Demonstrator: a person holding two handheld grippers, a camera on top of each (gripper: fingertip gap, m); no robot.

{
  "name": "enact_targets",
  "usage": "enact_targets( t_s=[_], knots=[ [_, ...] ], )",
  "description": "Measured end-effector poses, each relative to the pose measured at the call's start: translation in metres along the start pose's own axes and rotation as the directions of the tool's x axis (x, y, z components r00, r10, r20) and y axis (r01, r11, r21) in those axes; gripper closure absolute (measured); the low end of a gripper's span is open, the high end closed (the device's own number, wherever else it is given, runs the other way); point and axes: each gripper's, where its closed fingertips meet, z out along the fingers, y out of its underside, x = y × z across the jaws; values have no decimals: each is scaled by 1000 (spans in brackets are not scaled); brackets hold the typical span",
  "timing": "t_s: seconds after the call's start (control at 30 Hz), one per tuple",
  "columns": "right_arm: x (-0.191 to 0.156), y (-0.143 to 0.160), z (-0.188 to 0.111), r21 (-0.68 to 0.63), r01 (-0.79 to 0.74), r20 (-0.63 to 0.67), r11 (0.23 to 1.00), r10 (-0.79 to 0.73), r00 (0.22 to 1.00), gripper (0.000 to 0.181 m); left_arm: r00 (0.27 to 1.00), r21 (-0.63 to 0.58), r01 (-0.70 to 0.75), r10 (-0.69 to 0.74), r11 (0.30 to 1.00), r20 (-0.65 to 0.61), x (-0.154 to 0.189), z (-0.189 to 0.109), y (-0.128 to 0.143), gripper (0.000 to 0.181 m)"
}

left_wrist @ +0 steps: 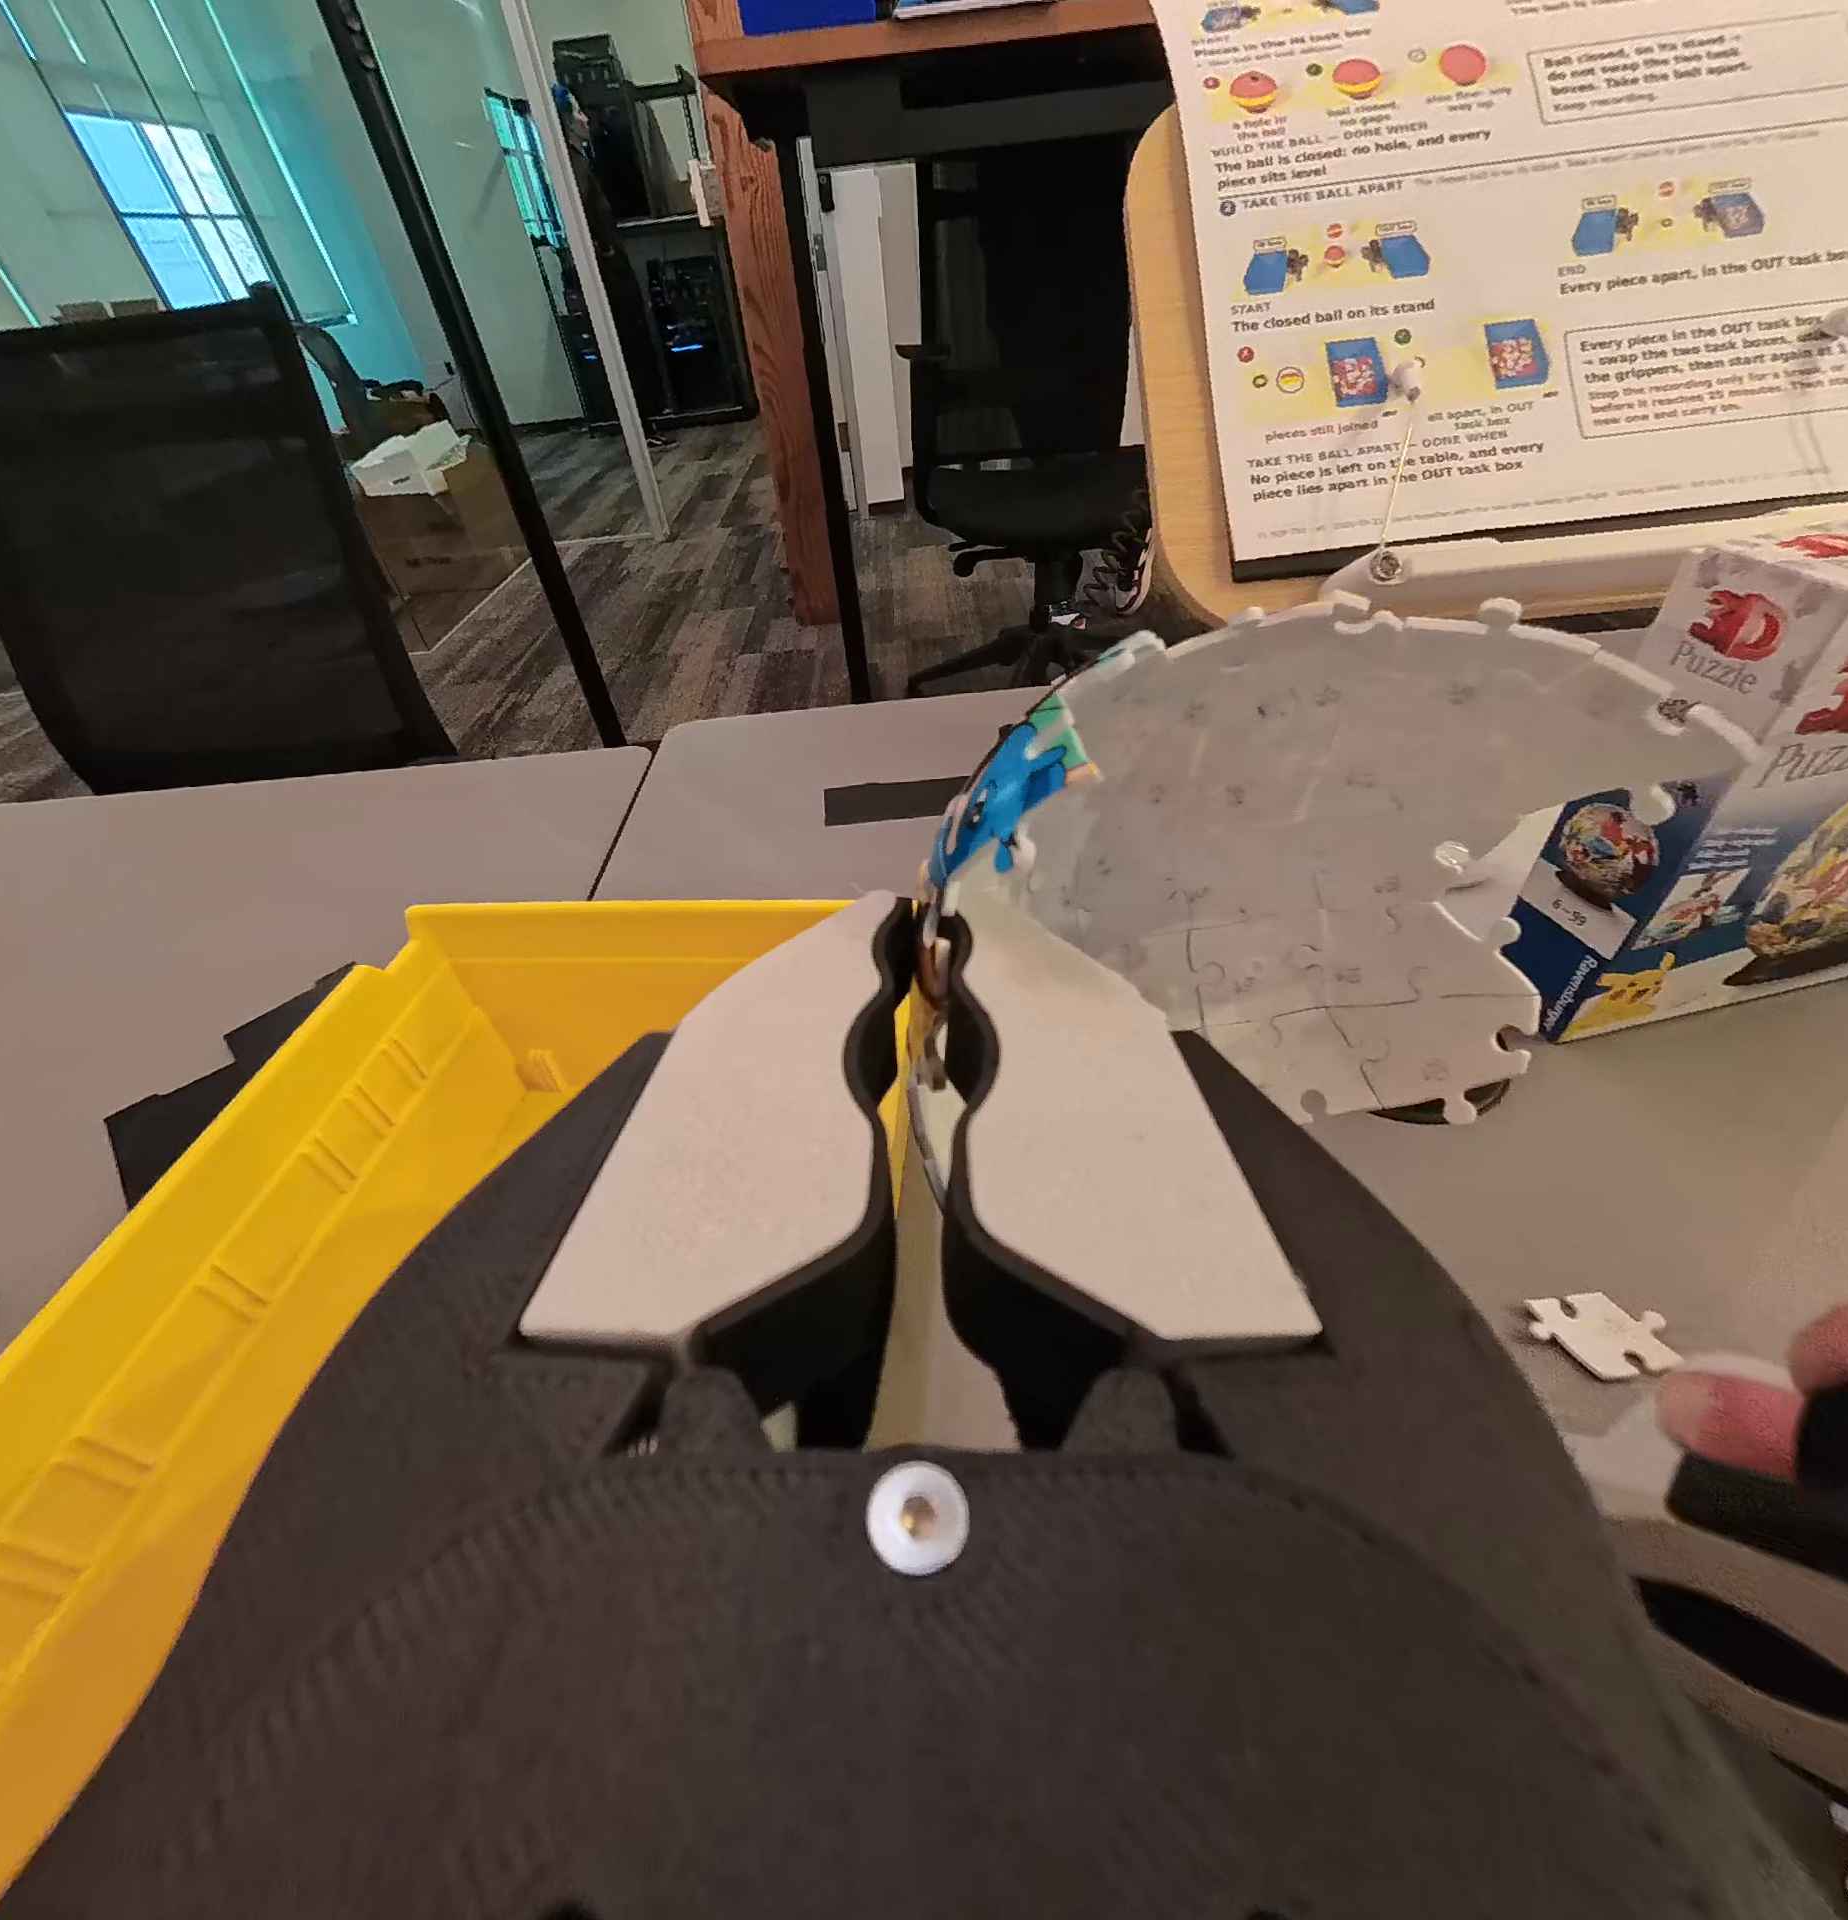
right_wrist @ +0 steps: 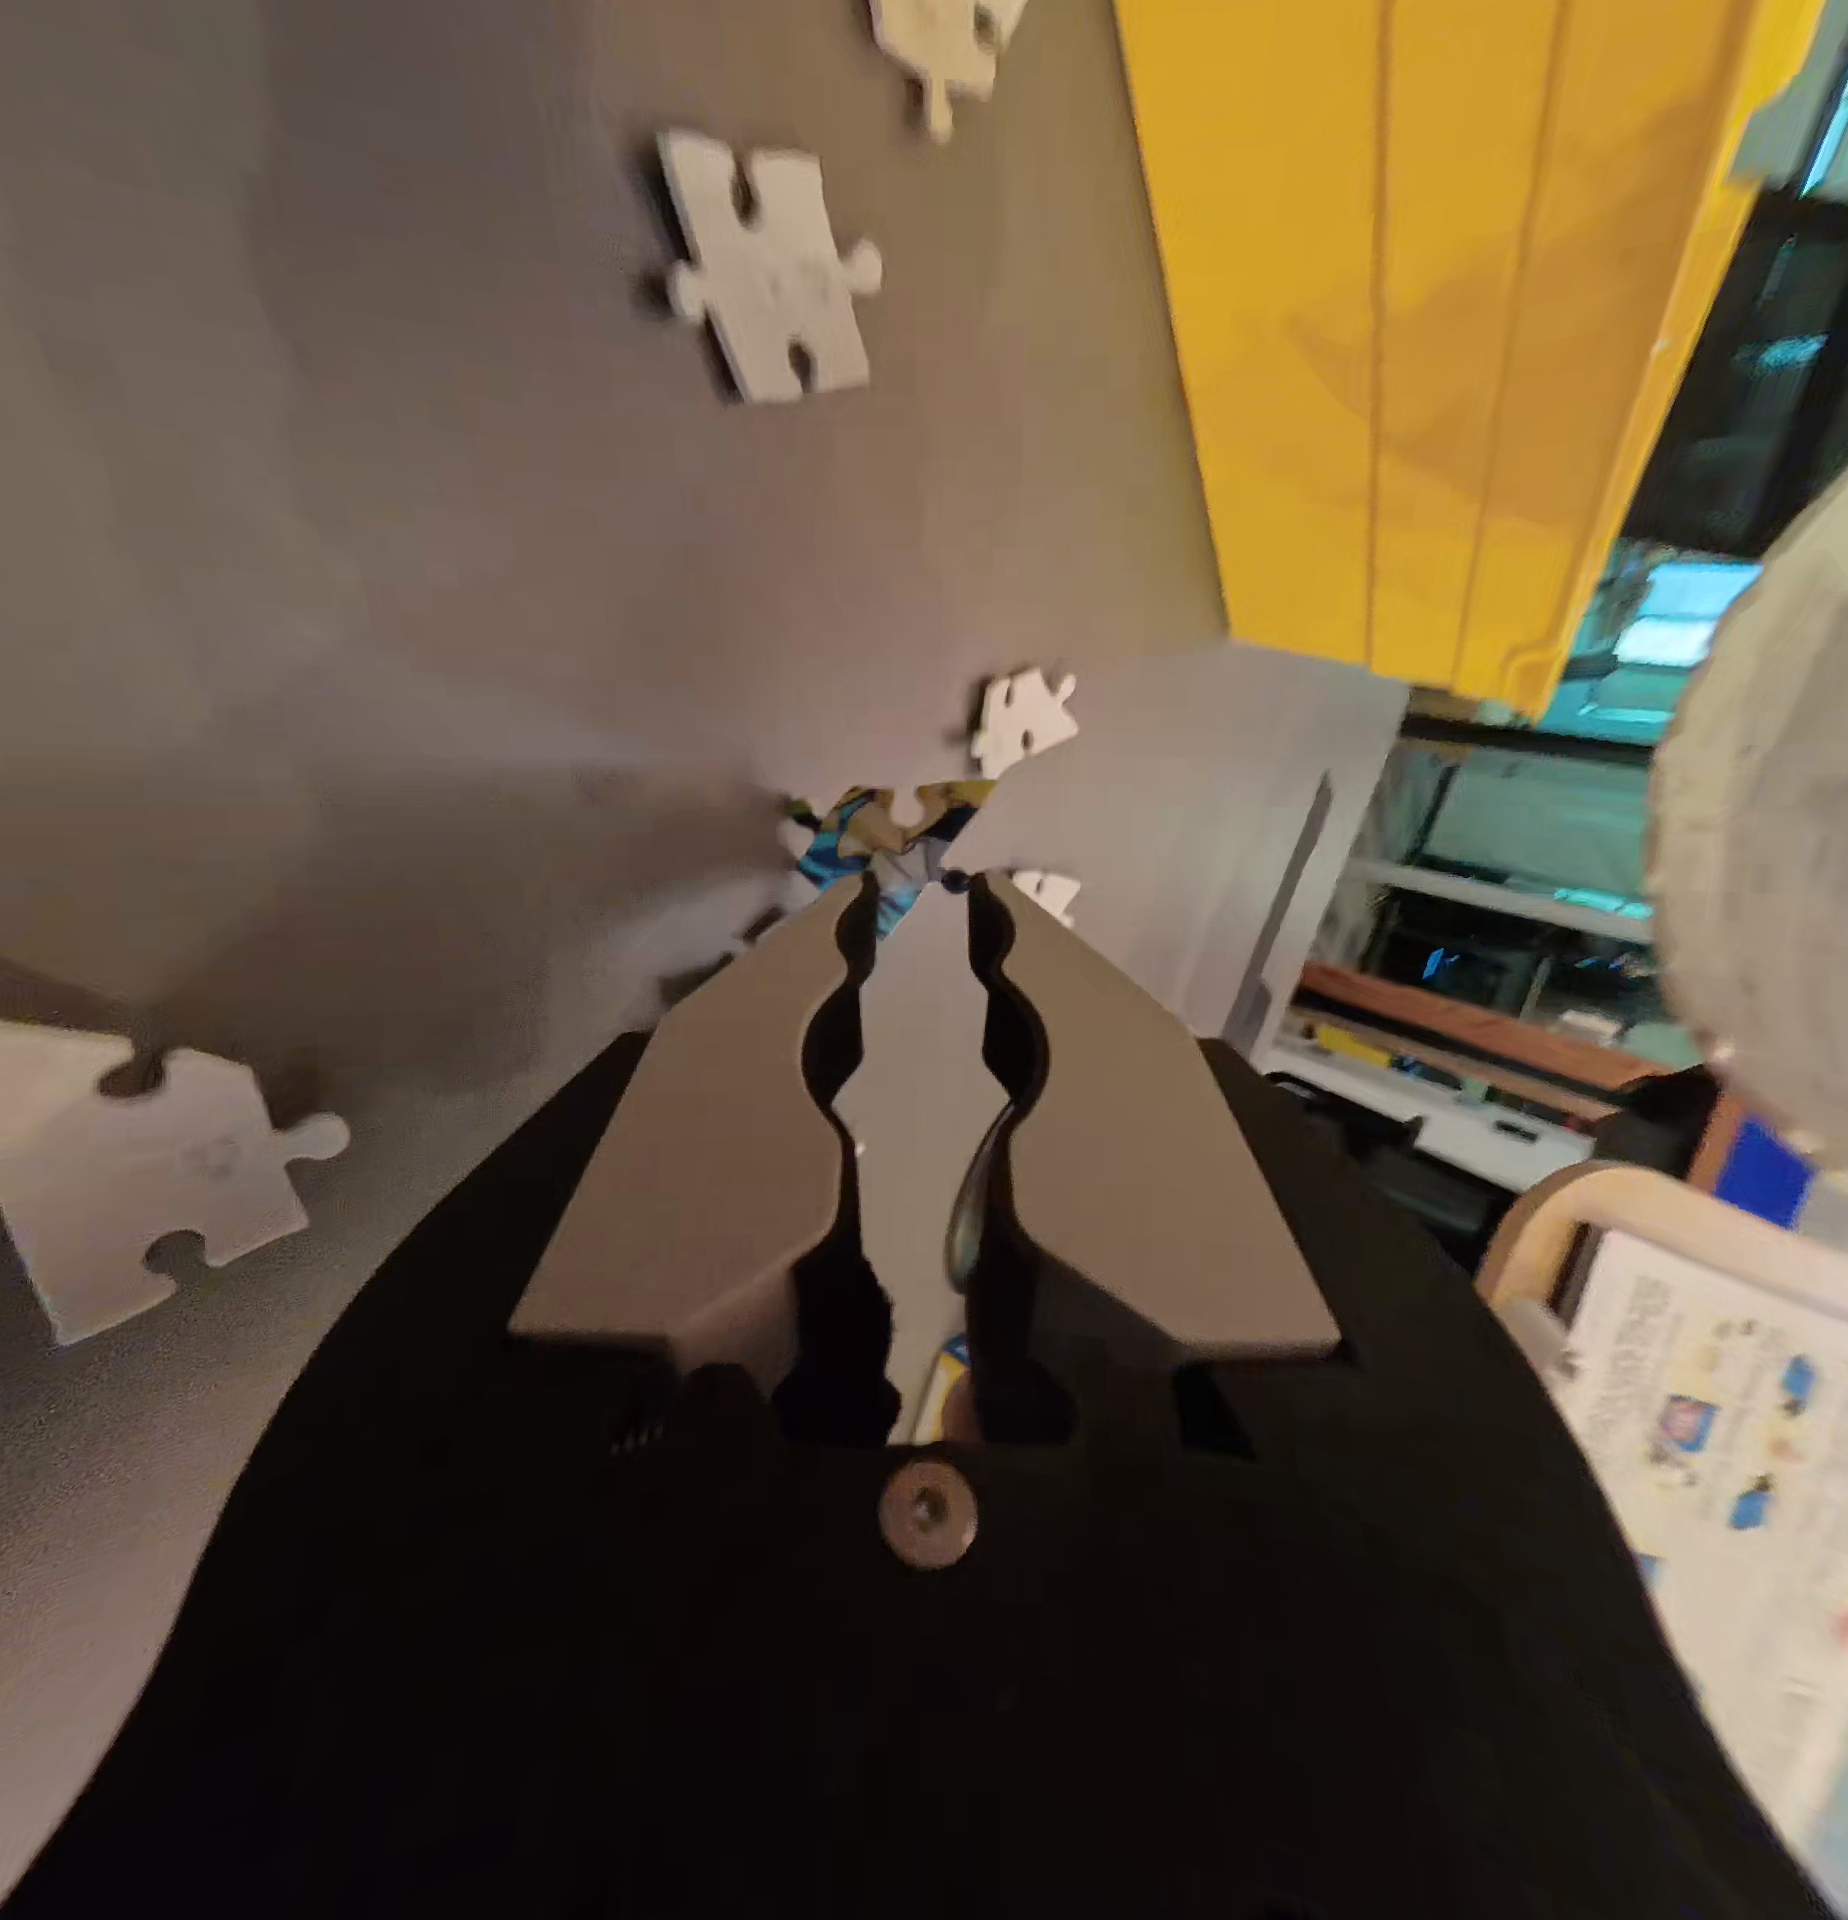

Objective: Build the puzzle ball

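My left gripper (left_wrist: 925, 930) is shut on the rim of the partly built puzzle ball (left_wrist: 1315, 831). The ball is an open curved shell with its white inside facing me and a strip of blue printed outside at its left edge. It is held tilted above the grey table. In the blurred right wrist view, my right gripper (right_wrist: 925, 883) holds a coloured puzzle piece (right_wrist: 878, 831) at its fingertips, with the jaws a narrow gap apart. The shell also shows at that view's right edge (right_wrist: 1793, 831).
A yellow bin (left_wrist: 432, 1039) stands left of the shell and also shows in the right wrist view (right_wrist: 1419, 312). Loose white-side-up pieces (right_wrist: 764, 270) (right_wrist: 141, 1164) (left_wrist: 1600, 1335) lie on the table. The puzzle box (left_wrist: 1782, 790) and an instruction sheet (left_wrist: 1522, 260) stand behind. A hand (left_wrist: 1751, 1392) is at the right. Left tips to right tips: about 20 cm.
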Motion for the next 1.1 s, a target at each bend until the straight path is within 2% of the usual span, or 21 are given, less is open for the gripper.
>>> enact_targets(
  t_s=[0.1, 0.27, 0.43, 0.53, 0.6, 0.7, 0.73, 0.83, 0.93, 1.03, 1.1],
  knots=[
    [2, -8, -8, -14, 38, -17, 999, -38, 999, 177, 1000, 0, -1, 1, 1000, -1, 1, 0, 0, 178],
    [-4, -13, -17, 18, 8, 24, 1000, -9, 1000, 181, 1000, 4, -5, 5, 1000, -1, 1, -1, -1, 179],
    [-38, -12, -26, 18, -26, 129, 999, 23, 991, 181, 1000, 5, -2, 2, 1000, -4, 1, -1, -1, 178],
    [-43, -16, -36, 65, -110, 187, 992, 96, 978, 181, 1000, 1, -6, 6, 1000, -8, 3, 0, 0, 178],
    [-34, -11, -39, 71, -240, 212, 968, 221, 952, 177, 1000, -2, -6, 6, 1000, -13, 5, 0, 1, 178],
    [-20, 17, -39, 21, -418, 246, 908, 401, 882, 173, 1000, -8, -10, 10, 1000, -20, 9, 1, 3, 178],
    [-18, 28, -38, 1, -492, 275, 870, 473, 837, 168, 1000, -10, -10, 10, 1000, -25, 11, 2, 4, 178],
    [-17, 60, -34, -66, -693, 378, 718, 661, 648, 161, 999, -18, -17, 16, 1000, -39, 19, 4, 8, 178],
    [-17, 82, -26, -103, -802, 446, 589, 748, 492, 158, 998, -27, -25, 24, 999, -52, 26, 6, 12, 178],
    [-20, 91, -15, -135, -827, 486, 546, 764, 425, 155, 998, -39, -35, 32, 999, -58, 32, 9, 18, 178],
    [-29, 94, -9, -181, -814, 507, 552, 762, 403, 156, 997, -48, -38, 35, 998, -63, 35, 11, 23, 178]
  ],
)
